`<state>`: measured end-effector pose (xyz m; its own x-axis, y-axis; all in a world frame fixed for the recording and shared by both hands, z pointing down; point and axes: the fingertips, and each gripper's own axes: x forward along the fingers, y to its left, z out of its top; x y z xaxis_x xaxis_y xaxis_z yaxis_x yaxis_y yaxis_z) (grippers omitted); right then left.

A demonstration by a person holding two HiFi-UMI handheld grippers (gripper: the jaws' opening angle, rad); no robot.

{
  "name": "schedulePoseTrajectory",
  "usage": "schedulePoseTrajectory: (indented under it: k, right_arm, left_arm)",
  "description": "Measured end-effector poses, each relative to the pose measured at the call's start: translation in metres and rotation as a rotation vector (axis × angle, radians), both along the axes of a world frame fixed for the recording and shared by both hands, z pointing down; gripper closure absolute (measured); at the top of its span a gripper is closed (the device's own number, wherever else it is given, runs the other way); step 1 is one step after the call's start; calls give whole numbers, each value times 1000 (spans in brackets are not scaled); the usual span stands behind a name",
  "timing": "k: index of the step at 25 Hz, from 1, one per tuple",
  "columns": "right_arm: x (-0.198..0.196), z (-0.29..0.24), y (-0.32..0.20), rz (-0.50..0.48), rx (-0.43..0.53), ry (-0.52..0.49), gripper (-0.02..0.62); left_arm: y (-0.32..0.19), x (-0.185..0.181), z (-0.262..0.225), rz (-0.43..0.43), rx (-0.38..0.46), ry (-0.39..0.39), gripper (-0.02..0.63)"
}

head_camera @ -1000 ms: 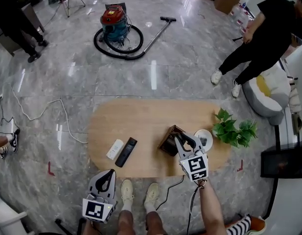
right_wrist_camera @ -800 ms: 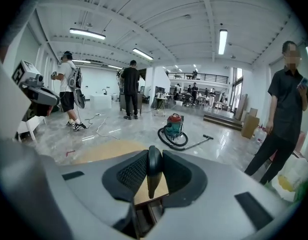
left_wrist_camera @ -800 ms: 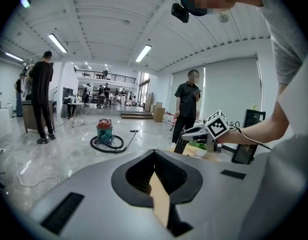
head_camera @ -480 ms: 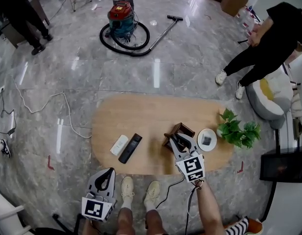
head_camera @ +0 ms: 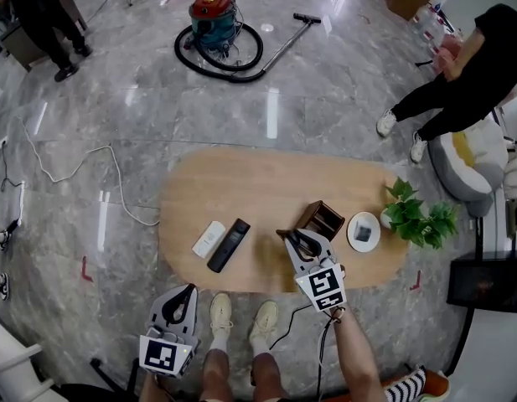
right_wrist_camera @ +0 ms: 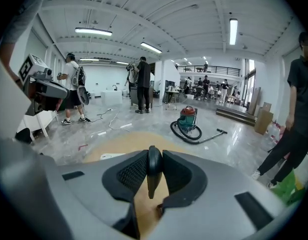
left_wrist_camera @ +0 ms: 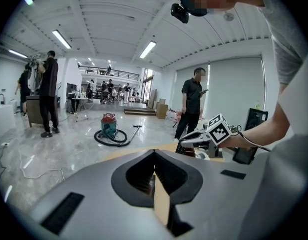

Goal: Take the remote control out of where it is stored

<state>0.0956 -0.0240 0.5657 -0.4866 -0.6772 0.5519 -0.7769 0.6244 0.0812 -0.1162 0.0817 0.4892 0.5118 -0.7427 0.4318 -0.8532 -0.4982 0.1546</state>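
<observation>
My right gripper [head_camera: 293,239] hovers over the wooden table [head_camera: 266,182], just left of the brown storage box [head_camera: 320,221]. It is shut on a slim black remote control [right_wrist_camera: 153,166], which stands edge-on between the pads in the right gripper view. Two more remotes, one white [head_camera: 209,238] and one black [head_camera: 229,244], lie side by side on the table's left part. My left gripper [head_camera: 188,290] hangs below the table's near edge with its jaws together and nothing in them; its pads [left_wrist_camera: 166,176] meet at the tips.
A white dish [head_camera: 364,231] and a green plant [head_camera: 417,219] stand right of the box. A vacuum cleaner [head_camera: 214,19] with hose lies on the floor beyond the table. People stand at the far left and far right. A cable [head_camera: 107,174] trails left of the table.
My right gripper has drawn back out of the brown box, toward the left and nearer me, with the black remote in it. The left gripper has stayed in place.
</observation>
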Motion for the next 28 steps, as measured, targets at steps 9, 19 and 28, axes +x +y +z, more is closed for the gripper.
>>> schedulePoseTrajectory:
  k: [9, 19, 28]
  right_arm:
    - [-19, 29, 2, -18, -18, 9, 502]
    - [-36, 62, 10, -48, -46, 27, 502]
    - [-47, 83, 15, -76, -42, 47, 502]
  left_arm:
    - [2, -16, 23, -9, -22, 5, 600]
    - [9, -26, 49, -18, -56, 13, 601]
    - [13, -27, 62, -23, -76, 19, 600]
